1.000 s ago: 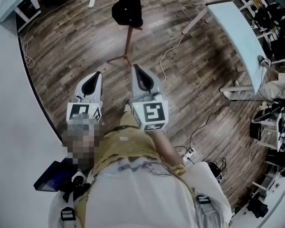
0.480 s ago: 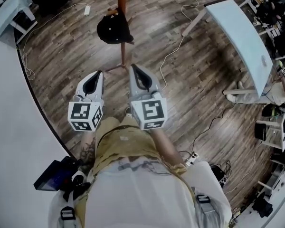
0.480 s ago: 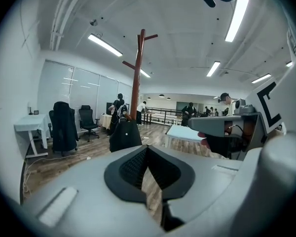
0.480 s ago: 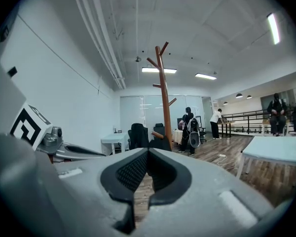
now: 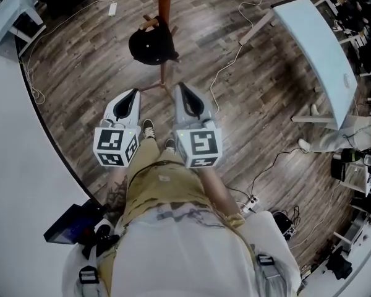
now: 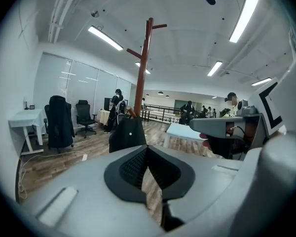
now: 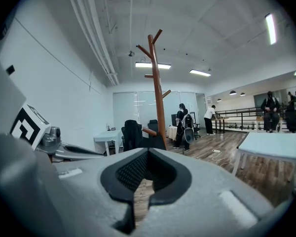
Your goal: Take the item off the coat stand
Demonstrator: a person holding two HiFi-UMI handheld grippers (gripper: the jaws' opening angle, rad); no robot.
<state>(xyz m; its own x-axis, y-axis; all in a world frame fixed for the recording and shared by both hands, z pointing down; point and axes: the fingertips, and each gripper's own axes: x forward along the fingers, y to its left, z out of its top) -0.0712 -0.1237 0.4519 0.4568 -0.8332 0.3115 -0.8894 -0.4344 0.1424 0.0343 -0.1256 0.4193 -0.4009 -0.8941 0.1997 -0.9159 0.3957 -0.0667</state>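
Both my grippers are clenched, with nothing between the jaws. The tips of my left gripper (image 6: pixel 147 147) touch, and so do the tips of my right gripper (image 7: pixel 148 152).

Just past my left tips, in the middle of the left gripper view, hangs the black item (image 6: pixel 128 135). It sits on a low peg of the stand (image 6: pixel 144 73). In the head view it is at the upper middle, near my tips but not touching them.

I have not grabbed it yet. I think I must open up first. If I push in with shut jaws, I may only bump the item and make it swing. If I pull it sideways, it may catch on the peg, and the stand could wobble or tip. A cable (image 5: pixel 226 60) on the floor could trip my feet.
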